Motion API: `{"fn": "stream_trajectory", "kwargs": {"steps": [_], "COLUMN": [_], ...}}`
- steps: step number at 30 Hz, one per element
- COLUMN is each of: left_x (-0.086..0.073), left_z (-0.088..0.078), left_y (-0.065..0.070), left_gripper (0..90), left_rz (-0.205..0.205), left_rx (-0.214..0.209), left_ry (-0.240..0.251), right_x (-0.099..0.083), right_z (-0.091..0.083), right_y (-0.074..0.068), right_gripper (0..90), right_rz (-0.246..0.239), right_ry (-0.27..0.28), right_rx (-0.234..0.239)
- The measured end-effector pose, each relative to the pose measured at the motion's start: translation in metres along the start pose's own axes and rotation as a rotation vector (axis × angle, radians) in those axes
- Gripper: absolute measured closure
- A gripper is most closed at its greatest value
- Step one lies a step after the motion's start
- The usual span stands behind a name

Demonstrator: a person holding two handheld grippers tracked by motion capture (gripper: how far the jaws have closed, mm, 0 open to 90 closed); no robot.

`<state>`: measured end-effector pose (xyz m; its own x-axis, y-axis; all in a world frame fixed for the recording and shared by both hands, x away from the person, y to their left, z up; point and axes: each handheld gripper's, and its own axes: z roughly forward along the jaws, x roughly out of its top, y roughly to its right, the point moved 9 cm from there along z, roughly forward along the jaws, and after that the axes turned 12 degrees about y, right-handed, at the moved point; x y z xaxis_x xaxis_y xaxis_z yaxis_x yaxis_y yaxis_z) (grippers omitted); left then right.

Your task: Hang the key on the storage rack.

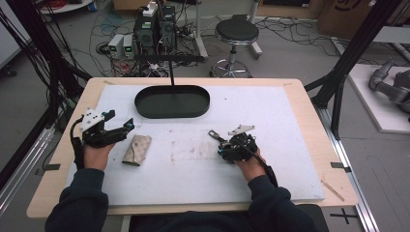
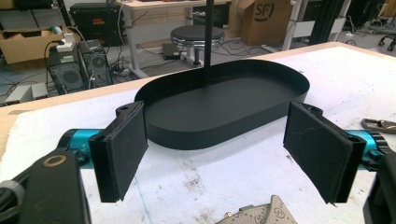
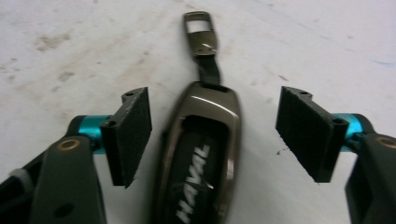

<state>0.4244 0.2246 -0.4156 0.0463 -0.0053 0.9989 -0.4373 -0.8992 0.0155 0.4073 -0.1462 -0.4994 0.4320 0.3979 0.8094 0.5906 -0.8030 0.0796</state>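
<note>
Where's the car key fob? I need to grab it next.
The key fob lies on the white mat, right of centre, between the open right gripper jaws.

Right gripper view: the key fob (image 3: 198,154) between my spread jaws is motion-blurred and cut off by the bottom edge, so I can't see its near end. In the high view the fob sits mostly under my right gripper (image 1: 231,145), only its strap tip sticking out ahead. Left gripper view: patterned pouch (image 2: 264,215) just below my left jaws, clipped by the bottom edge; a metal piece (image 2: 379,124) beyond the right pad, clipped by the right edge.
</note>
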Motion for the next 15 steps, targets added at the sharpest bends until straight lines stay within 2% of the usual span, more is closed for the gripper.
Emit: {"fn": "stream_trajectory", "kwargs": {"steps": [3,5,8,9,10,11,12,14,15], "left_x": [0.000,0.000,0.000,0.000,0.000,0.000,0.000,0.000,0.000], "left_z": [0.000,-0.001,-0.001,-0.001,-0.001,-0.001,-0.001,0.000,0.000], "left_y": [-0.001,-0.001,-0.002,-0.002,-0.002,-0.002,-0.002,-0.002,-0.002], "left_gripper": [21.5,21.5,21.5,21.5,21.5,21.5,21.5,21.5,21.5], "left_rz": [-0.002,-0.003,-0.009,-0.008,-0.008,-0.008,-0.008,-0.005,-0.005], "left_rx": [0.004,0.005,0.009,0.008,0.008,0.008,0.008,0.006,0.007], "left_ry": [0.000,0.003,0.003,0.002,0.002,0.001,0.001,-0.001,-0.001], "right_x": [-0.004,-0.009,-0.010,-0.010,-0.010,-0.010,-0.009,-0.009,-0.009], "right_z": [0.005,0.008,0.009,0.008,0.006,0.006,0.005,0.005,0.005], "right_y": [-0.009,-0.010,-0.007,-0.004,-0.001,-0.001,0.003,0.005,0.006], "right_gripper": [21.7,21.0,22.8,26.9,39.7,39.7,48.1,48.7,48.9], "right_rz": [-0.002,0.017,0.039,0.039,0.044,0.044,0.056,0.077,0.068], "right_ry": [-0.013,-0.030,-0.024,-0.020,-0.013,-0.013,-0.006,-0.008,-0.011], "right_rx": [0.022,0.040,0.056,0.059,0.056,0.056,0.067,0.087,0.088]}}
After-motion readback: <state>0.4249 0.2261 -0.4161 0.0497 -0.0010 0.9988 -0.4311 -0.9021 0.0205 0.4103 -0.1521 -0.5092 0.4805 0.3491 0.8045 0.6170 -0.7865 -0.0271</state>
